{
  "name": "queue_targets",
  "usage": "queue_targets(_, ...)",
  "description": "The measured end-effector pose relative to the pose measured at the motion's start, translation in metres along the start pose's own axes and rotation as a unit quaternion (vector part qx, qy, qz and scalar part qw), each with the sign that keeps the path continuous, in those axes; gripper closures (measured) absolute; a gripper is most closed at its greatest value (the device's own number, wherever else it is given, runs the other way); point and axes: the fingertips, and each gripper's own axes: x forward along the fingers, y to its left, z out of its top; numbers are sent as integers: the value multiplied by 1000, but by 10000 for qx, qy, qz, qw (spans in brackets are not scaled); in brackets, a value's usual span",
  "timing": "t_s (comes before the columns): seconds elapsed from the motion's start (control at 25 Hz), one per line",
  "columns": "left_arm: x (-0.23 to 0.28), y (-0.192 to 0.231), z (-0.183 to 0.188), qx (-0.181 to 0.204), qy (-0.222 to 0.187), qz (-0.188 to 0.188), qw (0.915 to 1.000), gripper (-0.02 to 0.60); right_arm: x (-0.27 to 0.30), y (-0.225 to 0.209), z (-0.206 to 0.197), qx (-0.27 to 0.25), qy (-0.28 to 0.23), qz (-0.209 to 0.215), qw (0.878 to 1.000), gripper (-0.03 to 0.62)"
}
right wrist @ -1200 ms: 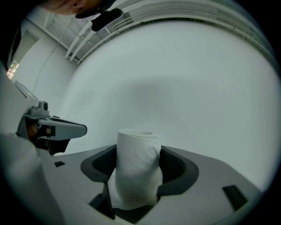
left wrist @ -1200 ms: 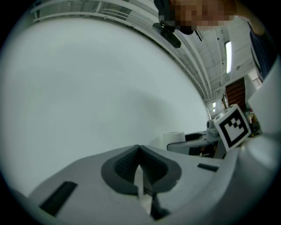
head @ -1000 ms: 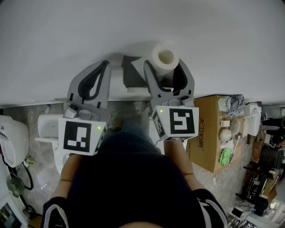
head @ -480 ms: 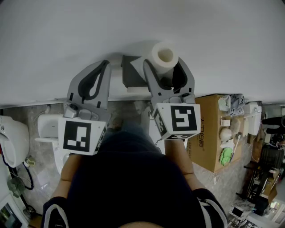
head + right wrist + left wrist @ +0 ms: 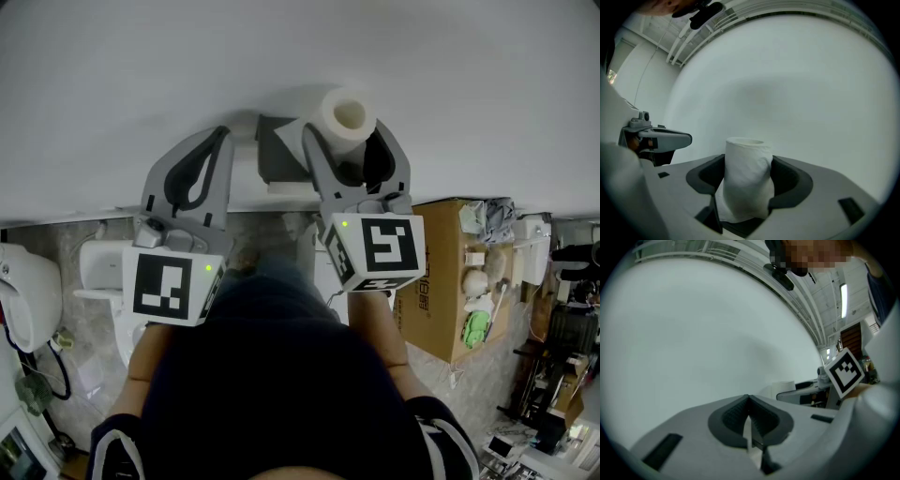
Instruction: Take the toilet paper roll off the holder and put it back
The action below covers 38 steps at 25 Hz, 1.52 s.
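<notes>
Right tongs point(image 5: 349, 148) clamped on the white toilet paper roll point(image 5: 345, 114), beside the grey wall-mounted holder point(image 5: 277, 161); left tongs point(image 5: 749, 404) pressed together, empty.

Floor point(image 5: 47, 236): grey stone tile.
Cardboard box point(image 5: 441, 281): on floor, 3 o'clock.
White toilet point(image 5: 101, 274): on floor, 9 o'clock.

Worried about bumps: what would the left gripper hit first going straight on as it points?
Most likely the white wall; nothing nearer lies ahead of the shut left gripper, though depth is unclear.
</notes>
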Motion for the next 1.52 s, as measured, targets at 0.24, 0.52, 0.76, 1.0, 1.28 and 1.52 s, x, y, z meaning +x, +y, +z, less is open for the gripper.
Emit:
queue_targets(0.24, 0, -1, 2, 0, -16, -1, 10000, 581, 0, 1, 0, 8, 5, 39, 10000, 289)
queue_targets(0.52, 0, -1, 3, 39, -72, -32, 10000, 581, -1, 1, 0, -57, 62, 53, 10000, 289)
queue_targets(0.76, 0, -1, 2, -3, -45, -46, 10000, 581, -2, 2, 0, -98, 71, 43, 9999, 289)
queue_targets(1.0, -2, -1, 1, 39, -87, -62, 9999, 581, -7, 2, 8, -144, -77, -18, 9999, 289)
queue_targets(1.28, 1, -2, 3, 43, -84, -96, 9999, 581, -11, -2, 17, -114, -195, -89, 9997, 289)
queue_targets(1.52, -4, -5, 4, 54, -131, -140, 9998, 581, -23, -2, 20, -92, -173, -212, 9996, 289)
